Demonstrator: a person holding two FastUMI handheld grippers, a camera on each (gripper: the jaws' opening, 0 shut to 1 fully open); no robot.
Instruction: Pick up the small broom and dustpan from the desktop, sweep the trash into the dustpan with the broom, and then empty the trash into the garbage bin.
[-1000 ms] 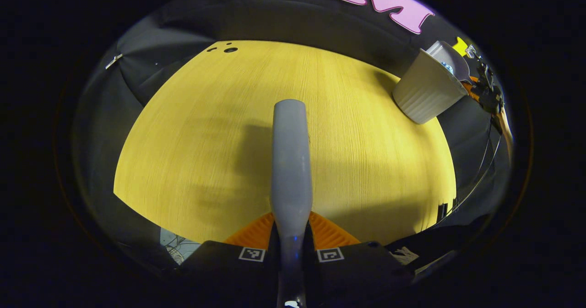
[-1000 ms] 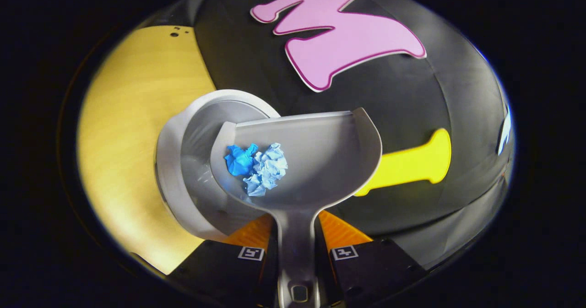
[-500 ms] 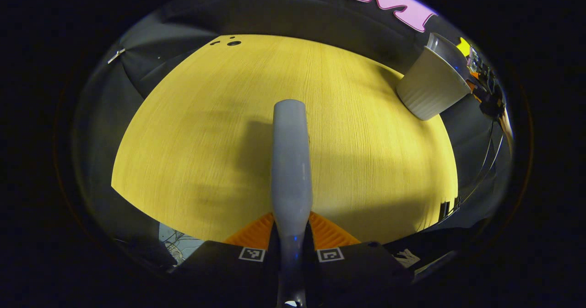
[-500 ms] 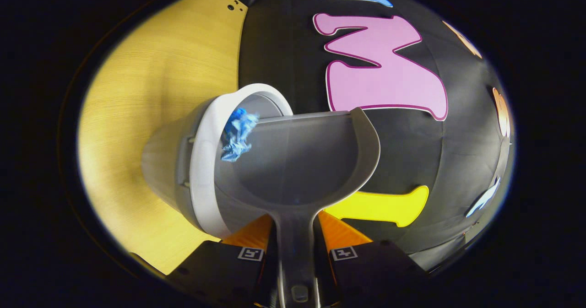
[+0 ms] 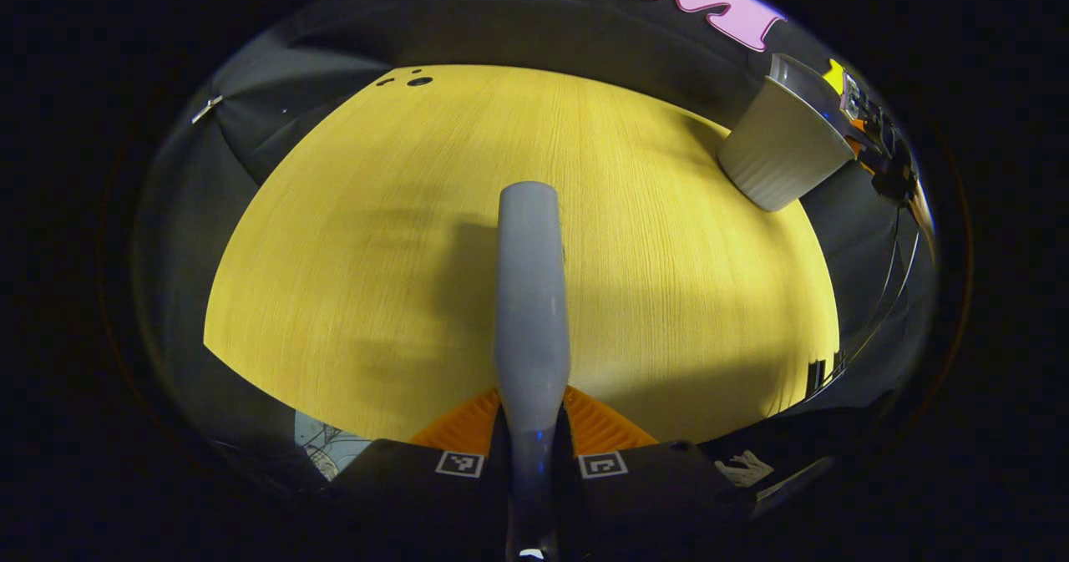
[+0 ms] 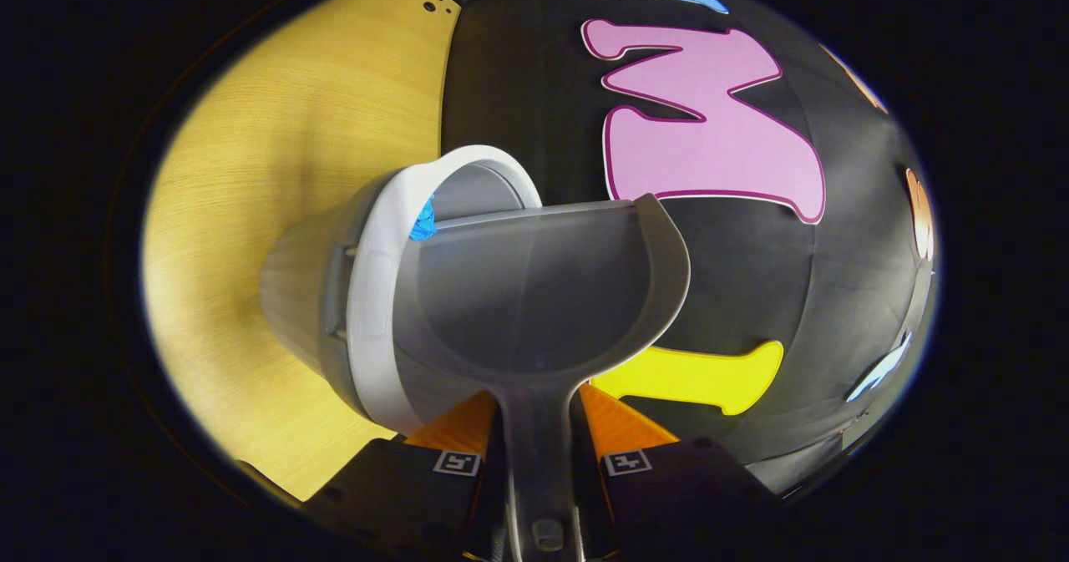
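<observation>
Right gripper view: the right gripper (image 6: 539, 437) is clamped on the handle of the grey dustpan (image 6: 543, 295), one finger pressed on each side of the handle. The pan is held tilted, its open front edge laid against the mouth of the garbage bin (image 6: 367, 295). The scoop's inner surface is seen bare. A scrap of blue trash (image 6: 424, 220) is visible just past the pan's front corner, inside the bin's white rim — how far down it lies cannot be told. The bin stands at the edge of the yellow wooden desktop (image 6: 276, 178), close to the black booth wall behind it.

Left gripper view: the left gripper (image 5: 531, 428) is closed on the handle of the small broom (image 5: 531, 295), both fingers set against the grey shaft. The shaft is seen projecting forward over the desktop (image 5: 376, 253), and its shadow is cast on the wood beside it. The bristle end is hidden from this camera. The bin (image 5: 781, 157) is seen at the far right corner of the desktop, well apart from the broom. At the bin's rim the right gripper (image 5: 885, 161) is seen small and partly blurred — its hold cannot be judged from this view. Three small dark holes (image 5: 415, 82) are noted at the desktop's far edge.
</observation>
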